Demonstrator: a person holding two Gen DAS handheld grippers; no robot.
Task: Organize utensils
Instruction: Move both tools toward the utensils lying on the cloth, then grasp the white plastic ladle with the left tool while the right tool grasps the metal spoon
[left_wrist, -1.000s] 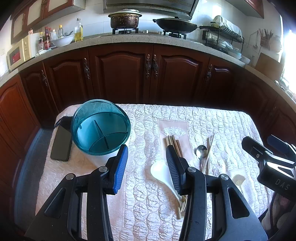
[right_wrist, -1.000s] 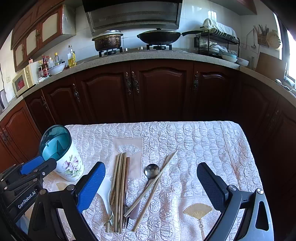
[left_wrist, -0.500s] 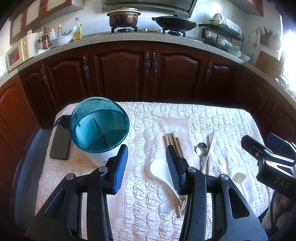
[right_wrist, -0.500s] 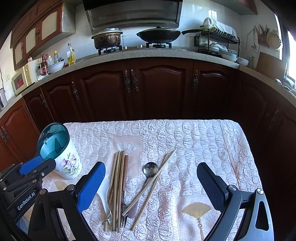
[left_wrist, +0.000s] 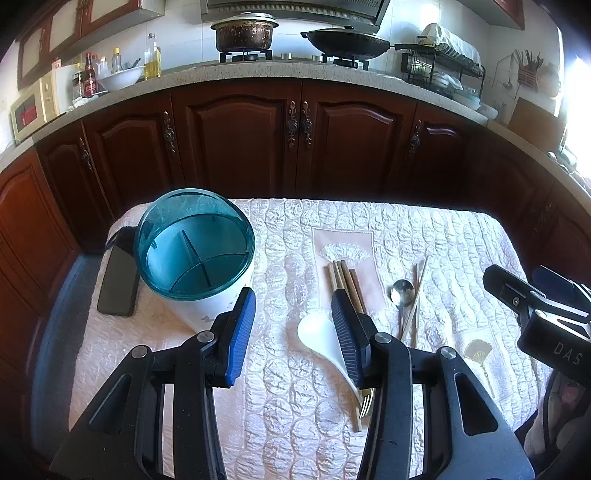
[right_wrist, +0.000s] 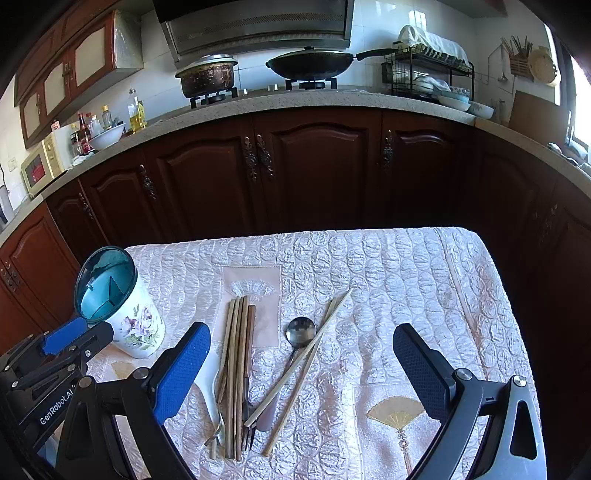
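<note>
Quilted pale-pink cloth (right_wrist: 388, 273) is covering the bench where we are working, and every utensil is lying on it. We are holding the left gripper (left_wrist: 293, 325) above the near part of the cloth with its blue-padded fingers apart and nothing between them; its left finger is showing in front of the base of the utensil holder (left_wrist: 207, 291), and its right finger is hiding part of the white ceramic soup spoon (left_wrist: 321, 339). We are holding the right gripper (right_wrist: 301, 363) wide apart too, empty, its two fingers framing the spread of utensils from above.

The utensil holder (right_wrist: 135, 325), a white floral-printed cup with a clear teal rim and a divided interior, is standing upright at the left side of the bench. A dark phone (left_wrist: 118, 280) is lying flat just beside it on its left.

Toward the middle, a bundle of wooden chopsticks (right_wrist: 236, 365) is lying lengthwise, packed side by side, with a dark fork (right_wrist: 247, 417) tucked in among their near ends. Just to their right a metal spoon (right_wrist: 300, 332) is lying bowl-up, and a pair of pale chopsticks (right_wrist: 306, 362) is lying slantwise across its handle. A gold fan motif (right_wrist: 397, 413) is showing on the cloth near the right gripper's right finger.
</note>
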